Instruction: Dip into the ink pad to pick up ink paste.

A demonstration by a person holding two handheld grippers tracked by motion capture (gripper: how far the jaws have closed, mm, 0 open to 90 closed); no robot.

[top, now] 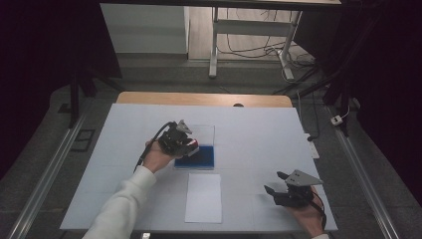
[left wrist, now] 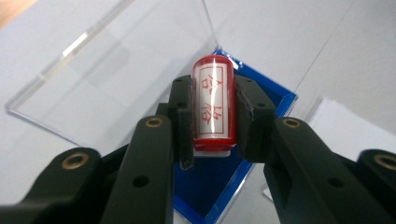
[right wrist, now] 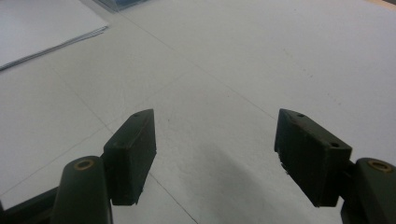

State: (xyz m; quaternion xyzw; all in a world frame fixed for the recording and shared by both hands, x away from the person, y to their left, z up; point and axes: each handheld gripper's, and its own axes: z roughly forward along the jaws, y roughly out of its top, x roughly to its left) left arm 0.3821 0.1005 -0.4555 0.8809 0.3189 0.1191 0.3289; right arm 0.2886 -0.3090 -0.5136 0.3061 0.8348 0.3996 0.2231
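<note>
Looking along the left tool (left wrist: 212, 116), the left gripper view brings out what the high view leaves too small to read: a red cylindrical stamp (left wrist: 213, 107) clenched between the two black jaws, its pale label printed with red characters and a bright glare line running down its length. From the high view the same left tool (top: 191, 146) is a dark cluster with a spot of red, held in a hand with a white sleeve.

The stamp is glossy, short and rounded at the far end. It hangs above the blue ink pad (left wrist: 219, 186), whose clear lid (left wrist: 116, 79) is hinged open and lies flat on the white worktop (top: 259, 134) beyond it.

A white sheet of paper (top: 203, 197) lies just in front of the ink pad (top: 196, 158). The right tool (right wrist: 215, 158) is released, its jaws spread wide with bare worktop between them; in the high view it (top: 273, 183) rests near the front right edge, well apart from the paper.
</note>
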